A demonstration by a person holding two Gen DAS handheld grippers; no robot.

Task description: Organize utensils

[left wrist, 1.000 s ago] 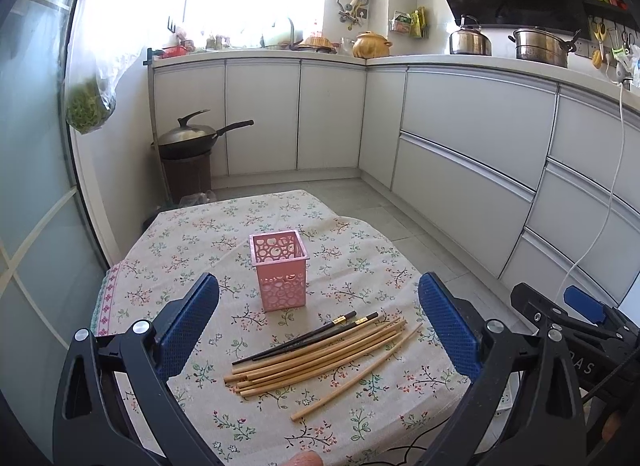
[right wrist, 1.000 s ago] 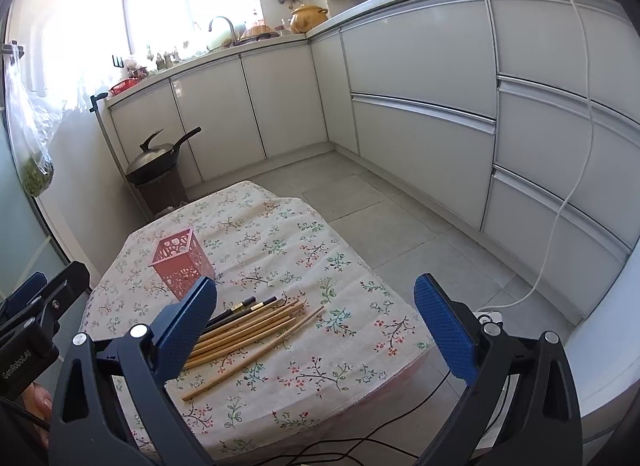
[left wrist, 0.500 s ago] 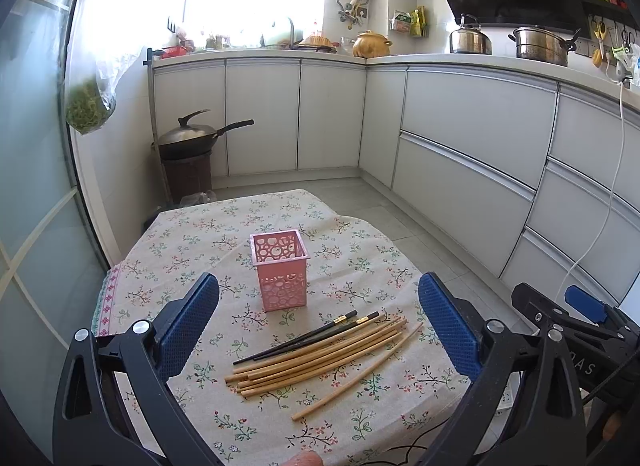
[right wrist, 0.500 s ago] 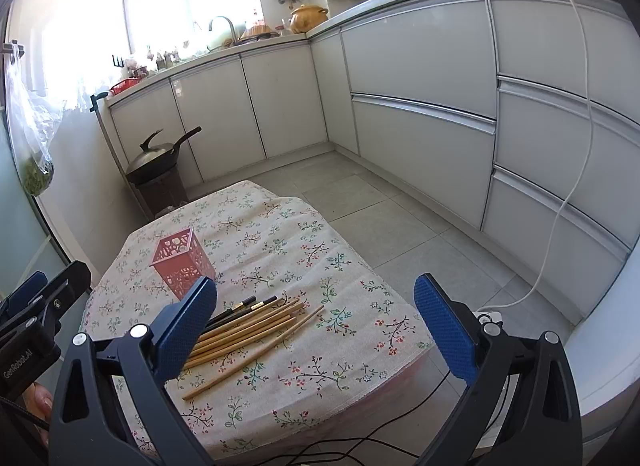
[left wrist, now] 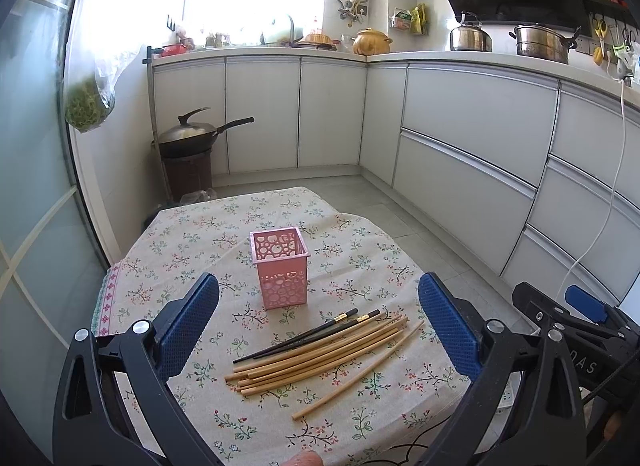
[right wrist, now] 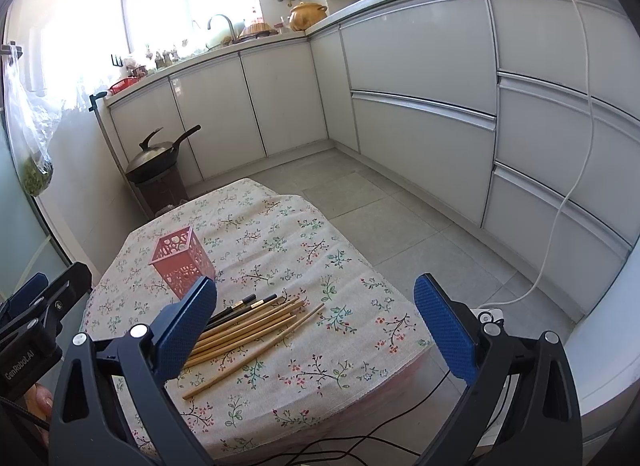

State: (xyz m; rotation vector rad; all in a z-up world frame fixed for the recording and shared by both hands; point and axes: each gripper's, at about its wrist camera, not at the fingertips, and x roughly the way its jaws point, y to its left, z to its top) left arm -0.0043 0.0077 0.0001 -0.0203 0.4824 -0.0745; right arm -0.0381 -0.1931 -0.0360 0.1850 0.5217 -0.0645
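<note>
A pink perforated holder (left wrist: 281,266) stands upright and looks empty on a small table with a floral cloth (left wrist: 188,250). In front of it lie several bamboo chopsticks (left wrist: 320,354) and two black chopsticks (left wrist: 312,334) in a loose bundle. My left gripper (left wrist: 318,326) is open and empty, held above the near side of the table. My right gripper (right wrist: 316,324) is open and empty, above the table's right part; the holder (right wrist: 181,262) and the chopsticks (right wrist: 248,326) show to its left.
White kitchen cabinets (left wrist: 460,137) run along the back and right. A wok on a stand (left wrist: 188,137) is behind the table. A black cable (right wrist: 320,454) lies on the tiled floor (right wrist: 380,205) by the table's near edge.
</note>
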